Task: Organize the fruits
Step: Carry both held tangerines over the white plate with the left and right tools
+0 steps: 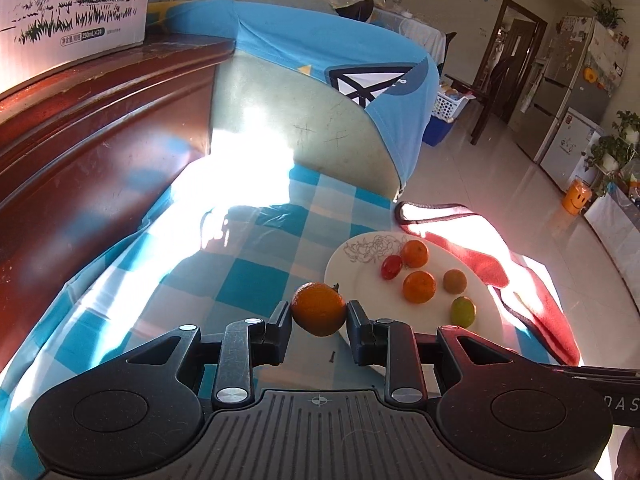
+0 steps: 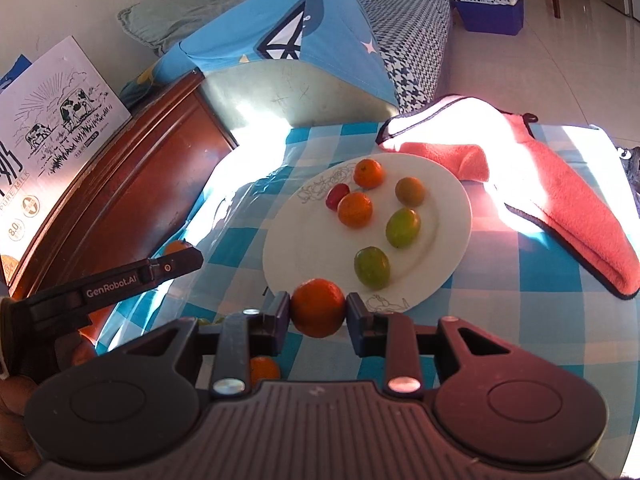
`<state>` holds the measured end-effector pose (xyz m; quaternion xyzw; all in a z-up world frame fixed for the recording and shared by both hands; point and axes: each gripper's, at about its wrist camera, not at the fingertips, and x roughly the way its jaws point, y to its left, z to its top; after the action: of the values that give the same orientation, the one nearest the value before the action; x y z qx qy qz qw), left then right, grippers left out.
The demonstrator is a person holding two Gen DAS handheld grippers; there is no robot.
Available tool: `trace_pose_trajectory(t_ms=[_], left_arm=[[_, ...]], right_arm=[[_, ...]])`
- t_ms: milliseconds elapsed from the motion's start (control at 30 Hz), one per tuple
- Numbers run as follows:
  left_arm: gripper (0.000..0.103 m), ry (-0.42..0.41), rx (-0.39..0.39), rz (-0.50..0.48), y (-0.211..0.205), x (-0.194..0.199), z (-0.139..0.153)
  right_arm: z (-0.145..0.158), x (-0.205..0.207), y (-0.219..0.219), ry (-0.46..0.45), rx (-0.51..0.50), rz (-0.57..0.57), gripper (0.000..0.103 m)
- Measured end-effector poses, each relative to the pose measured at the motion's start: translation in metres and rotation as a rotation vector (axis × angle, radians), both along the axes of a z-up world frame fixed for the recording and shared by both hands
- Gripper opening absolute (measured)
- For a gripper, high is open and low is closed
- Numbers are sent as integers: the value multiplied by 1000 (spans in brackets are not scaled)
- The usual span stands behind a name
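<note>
My left gripper (image 1: pixel 319 314) is shut on an orange tangerine (image 1: pixel 319 309), held above the checked cloth just left of the white plate (image 1: pixel 348 264). My right gripper (image 2: pixel 318 312) is shut on another orange tangerine (image 2: pixel 318 307), held over the plate's near rim (image 2: pixel 280 264). The plate holds two small oranges (image 2: pixel 355 209), a red fruit (image 2: pixel 336 195), a brownish fruit (image 2: pixel 409 191) and two green fruits (image 2: pixel 372 267). The left gripper's body (image 2: pixel 120 280) shows at the left of the right wrist view.
A red towel (image 2: pixel 560 184) lies right of the plate. A dark wooden cabinet (image 1: pixel 100 128) with a milk carton box (image 1: pixel 72 4) stands at the left. A blue-covered chair (image 1: pixel 320 80) is behind the table. More oranges (image 2: pixel 264 370) lie below the right gripper.
</note>
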<state>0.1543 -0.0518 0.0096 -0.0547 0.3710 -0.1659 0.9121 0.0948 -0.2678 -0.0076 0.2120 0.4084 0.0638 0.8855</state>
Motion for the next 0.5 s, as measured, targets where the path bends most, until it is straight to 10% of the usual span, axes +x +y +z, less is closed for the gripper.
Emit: trace_pose_trajectory(t_ms=[500], left_arm=[[27, 16, 32, -120, -40, 24, -13]], right_arm=[[-5, 45, -27, -20, 49, -44, 31]])
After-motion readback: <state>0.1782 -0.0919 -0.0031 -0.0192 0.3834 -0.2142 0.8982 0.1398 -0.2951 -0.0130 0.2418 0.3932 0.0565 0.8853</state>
